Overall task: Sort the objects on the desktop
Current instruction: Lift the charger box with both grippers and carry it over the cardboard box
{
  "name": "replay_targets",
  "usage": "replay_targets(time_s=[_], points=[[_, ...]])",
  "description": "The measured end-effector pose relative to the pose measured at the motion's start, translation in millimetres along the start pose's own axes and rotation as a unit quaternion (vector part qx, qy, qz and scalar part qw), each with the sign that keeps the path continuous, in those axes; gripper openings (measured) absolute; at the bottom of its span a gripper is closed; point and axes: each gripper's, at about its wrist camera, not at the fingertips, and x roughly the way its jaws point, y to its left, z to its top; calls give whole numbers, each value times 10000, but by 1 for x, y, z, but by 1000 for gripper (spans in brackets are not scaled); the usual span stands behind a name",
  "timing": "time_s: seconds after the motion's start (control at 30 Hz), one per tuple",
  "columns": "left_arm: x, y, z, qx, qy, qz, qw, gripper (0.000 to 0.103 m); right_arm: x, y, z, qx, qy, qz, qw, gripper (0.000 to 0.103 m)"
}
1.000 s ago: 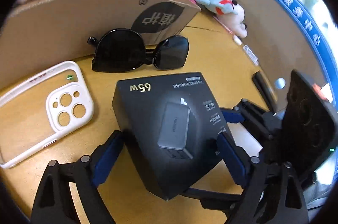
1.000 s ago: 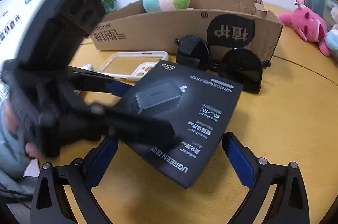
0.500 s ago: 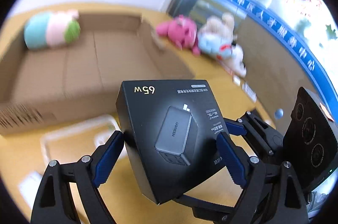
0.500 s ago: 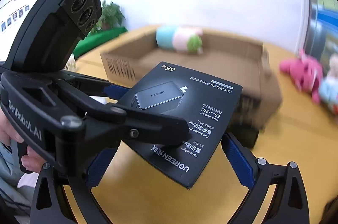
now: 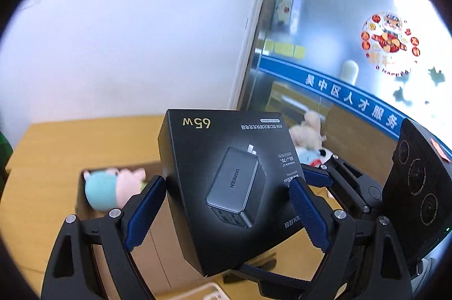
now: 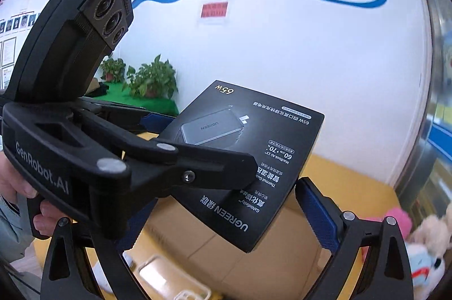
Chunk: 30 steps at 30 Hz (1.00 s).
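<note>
Left wrist view, from left to right: a pastel plush toy (image 5: 113,187) lies in the cardboard box (image 5: 158,249) on the yellow table (image 5: 42,167); the left gripper (image 5: 226,212) clamps both blue pads against the sides of the black charger box (image 5: 226,175), which is held in the air above the cardboard box; the right gripper (image 5: 325,178) reaches in from the right, one blue pad at the box's right edge. Right wrist view shows its fingers (image 6: 319,218) spread wide, the charger box between them, touching only the right pad's tip. More plush toys (image 6: 423,240) lie far right.
</note>
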Motion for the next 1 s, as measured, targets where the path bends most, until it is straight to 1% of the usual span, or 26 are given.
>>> replay_targets(time_s=[0.1,0.17,0.2,0.27,0.33,0.4,0.47,0.5,0.6,0.67,0.73,0.83,0.93,1.0], points=[[6,10,28,32,-105,23,9999,89,14,-16,28,1,-124,29,9999,98],[16,19,42,21,-121,15,9999,89,27,-27,42,11,-155,17,9999,98],[20,24,48,10,-106,17,9999,89,26,-34,46,15,-168,9,9999,98],[36,31,57,36,-7,80,10000,89,40,-44,55,38,-185,7,9998,98],[59,39,63,62,188,66,9998,89,54,-53,62,15,-179,-69,9998,98],[80,51,64,-86,311,0,9995,88,66,-63,67,70,-167,-123,9998,98],[109,65,61,-243,513,-10,9984,87,94,-78,65,26,56,-168,9998,98],[121,72,58,-300,584,18,9978,85,102,-84,64,90,132,-148,9998,98],[167,92,44,-519,942,70,9942,81,152,-113,33,546,665,57,9963,97],[201,104,31,-642,1251,102,9900,81,186,-129,6,789,979,133,9920,95],[232,112,16,-716,1573,134,9849,81,212,-142,-15,1048,1204,211,9869,95],[274,124,-4,-826,1973,146,9768,81,251,-166,-43,1492,1527,310,9764,95],[310,133,-19,-945,2329,178,9677,81,287,-189,-66,1911,1885,405,9624,95],[329,139,-29,-1023,2583,267,9603,81,309,-200,-82,2135,2140,471,9521,95]])
